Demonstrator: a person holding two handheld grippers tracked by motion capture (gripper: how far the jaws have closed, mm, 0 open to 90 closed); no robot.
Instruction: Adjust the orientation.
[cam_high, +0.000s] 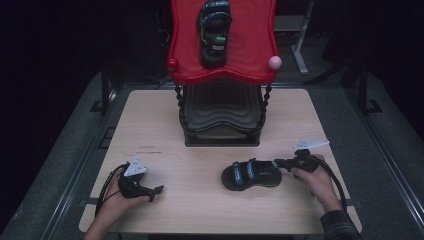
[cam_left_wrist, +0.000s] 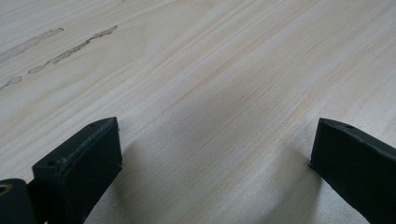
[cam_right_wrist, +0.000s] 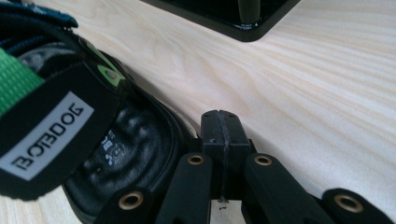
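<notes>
1. Right gripper (cam_right_wrist: 219, 130) had its jaws pinched fully together, empty, tips right at the sandal's (cam_high: 251, 174) heel rim.
2. Left gripper (cam_high: 145, 189) sat open on the tabletop (cam_high: 165, 125), holding nothing.
3. Sandal lay mid-tabletop: looked light, rubbery sole, floppy straps (cam_right_wrist: 42, 135). I'd grab the heel strap.
4. Its mate (cam_high: 214, 31) was up on the red rack (cam_high: 250, 60).

Black gripper (cam_right_wrist: 220, 135) with brass-ringed screws, grey plate, black cable, plaid sleeve (cam_high: 340, 225).
</notes>
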